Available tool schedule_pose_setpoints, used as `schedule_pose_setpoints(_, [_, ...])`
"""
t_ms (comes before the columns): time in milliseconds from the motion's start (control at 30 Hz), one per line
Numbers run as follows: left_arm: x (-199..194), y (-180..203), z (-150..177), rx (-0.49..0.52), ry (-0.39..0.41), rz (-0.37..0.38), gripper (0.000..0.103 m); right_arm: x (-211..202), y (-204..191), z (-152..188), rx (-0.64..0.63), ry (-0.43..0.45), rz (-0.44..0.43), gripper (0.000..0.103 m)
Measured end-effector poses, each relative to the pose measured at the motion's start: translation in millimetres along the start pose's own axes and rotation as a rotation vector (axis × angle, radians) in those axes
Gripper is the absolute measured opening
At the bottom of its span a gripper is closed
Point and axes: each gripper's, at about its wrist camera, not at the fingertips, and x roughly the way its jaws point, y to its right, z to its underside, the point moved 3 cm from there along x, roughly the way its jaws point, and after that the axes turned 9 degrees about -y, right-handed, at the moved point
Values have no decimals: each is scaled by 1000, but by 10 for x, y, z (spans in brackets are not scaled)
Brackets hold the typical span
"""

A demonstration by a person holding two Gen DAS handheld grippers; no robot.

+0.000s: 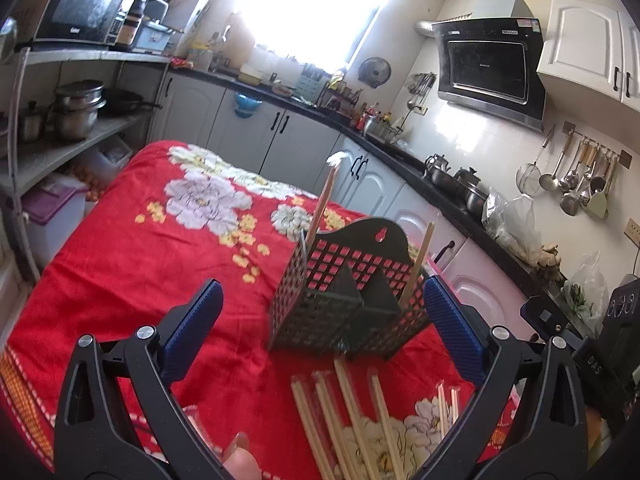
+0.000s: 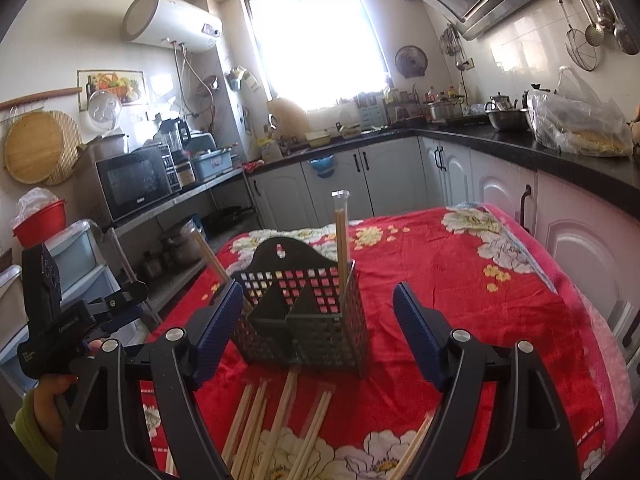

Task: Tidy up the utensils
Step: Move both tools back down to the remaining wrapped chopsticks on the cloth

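Chopsticks (image 2: pixel 280 420) lie scattered before the black basket (image 2: pixel 304 320) on red cloth (image 2: pixel 460 300).

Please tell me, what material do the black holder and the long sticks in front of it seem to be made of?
The black holder looks like moulded plastic, matte: its walls are a thin, even grid of square holes, with a hanging hole at the top. The chopsticks look like pale bamboo or wood, unpainted; several seem to lie in clear wrappers, though blur leaves that uncertain.
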Motion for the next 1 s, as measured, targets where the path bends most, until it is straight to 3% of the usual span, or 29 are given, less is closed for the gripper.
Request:
schedule_pose_setpoints(567, [-127,-410,450,-95,-81,-40,92,168,-177,393,-21,-136,-23,75])
schedule_pose_setpoints(1000, [-60,-695,728,-132,-198,-46,92,429,-364,629,-63,-266,-25,75])
